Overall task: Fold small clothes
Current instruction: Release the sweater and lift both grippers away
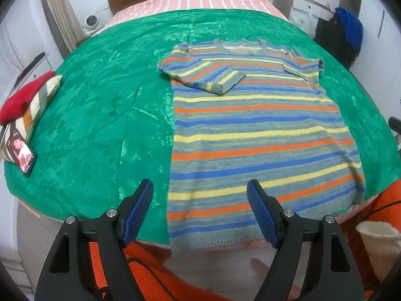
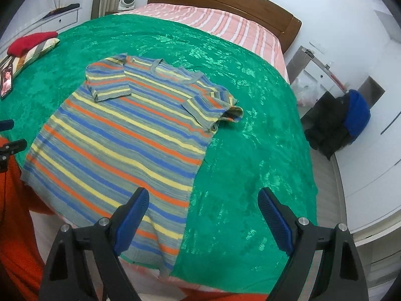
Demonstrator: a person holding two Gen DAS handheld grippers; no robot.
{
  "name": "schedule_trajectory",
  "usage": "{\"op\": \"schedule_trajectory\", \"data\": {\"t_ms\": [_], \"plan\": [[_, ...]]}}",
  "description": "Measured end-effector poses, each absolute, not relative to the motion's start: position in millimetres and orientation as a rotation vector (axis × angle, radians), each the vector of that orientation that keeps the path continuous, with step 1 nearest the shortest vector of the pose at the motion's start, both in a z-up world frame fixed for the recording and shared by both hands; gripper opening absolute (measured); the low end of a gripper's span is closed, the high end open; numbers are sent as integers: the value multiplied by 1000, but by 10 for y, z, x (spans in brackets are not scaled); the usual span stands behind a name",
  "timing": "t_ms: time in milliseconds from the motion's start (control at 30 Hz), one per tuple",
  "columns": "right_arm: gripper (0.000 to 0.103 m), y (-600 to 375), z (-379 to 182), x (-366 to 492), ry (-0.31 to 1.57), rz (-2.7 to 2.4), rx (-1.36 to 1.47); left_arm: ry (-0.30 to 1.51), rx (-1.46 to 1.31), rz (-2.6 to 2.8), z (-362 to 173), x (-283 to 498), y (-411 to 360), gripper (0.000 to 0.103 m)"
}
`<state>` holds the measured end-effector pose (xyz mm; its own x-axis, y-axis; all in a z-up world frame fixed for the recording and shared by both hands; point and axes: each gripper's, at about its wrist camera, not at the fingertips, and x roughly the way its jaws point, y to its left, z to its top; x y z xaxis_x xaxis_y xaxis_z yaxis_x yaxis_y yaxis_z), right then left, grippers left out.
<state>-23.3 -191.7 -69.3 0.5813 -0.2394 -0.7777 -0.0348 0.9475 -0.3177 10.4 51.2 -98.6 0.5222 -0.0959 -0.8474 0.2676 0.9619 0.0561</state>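
A striped short-sleeved shirt (image 1: 253, 130) (image 2: 125, 140) in grey, blue, yellow and orange lies flat on the green bedcover (image 1: 95, 115) (image 2: 250, 150), collar away from me. Both sleeves are folded in over the chest. My left gripper (image 1: 200, 185) hovers open above the shirt's hem, at its left corner, with nothing between the pads. My right gripper (image 2: 203, 195) hangs open above the hem's right corner and the cover beside it, also holding nothing. The left gripper's tips (image 2: 7, 135) peek in at the left edge of the right wrist view.
A phone (image 1: 23, 154) and a red cloth on a patterned cushion (image 1: 25, 95) lie at the bed's left edge. A wooden headboard (image 2: 225, 2) and pink striped bedding are at the far end. Dark and blue clothes (image 2: 338, 120) sit on the right. An orange sleeve (image 1: 150, 271) is below.
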Motion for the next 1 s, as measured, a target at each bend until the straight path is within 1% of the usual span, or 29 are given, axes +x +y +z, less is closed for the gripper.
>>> {"op": "schedule_trajectory", "data": {"t_ms": [567, 733, 867, 1000], "plan": [[88, -1963, -737, -244, 962, -125, -316, 1002, 226, -206, -997, 72, 450, 79], [88, -1961, -758, -263, 964, -106, -300, 983, 287, -131, -875, 74, 366, 79], [88, -1943, -834, -256, 984, -90, -287, 933, 331, -116, -765, 37, 286, 86], [88, -1891, -907, -249, 993, -51, -287, 919, 363, -103, -815, 59, 266, 89]]}}
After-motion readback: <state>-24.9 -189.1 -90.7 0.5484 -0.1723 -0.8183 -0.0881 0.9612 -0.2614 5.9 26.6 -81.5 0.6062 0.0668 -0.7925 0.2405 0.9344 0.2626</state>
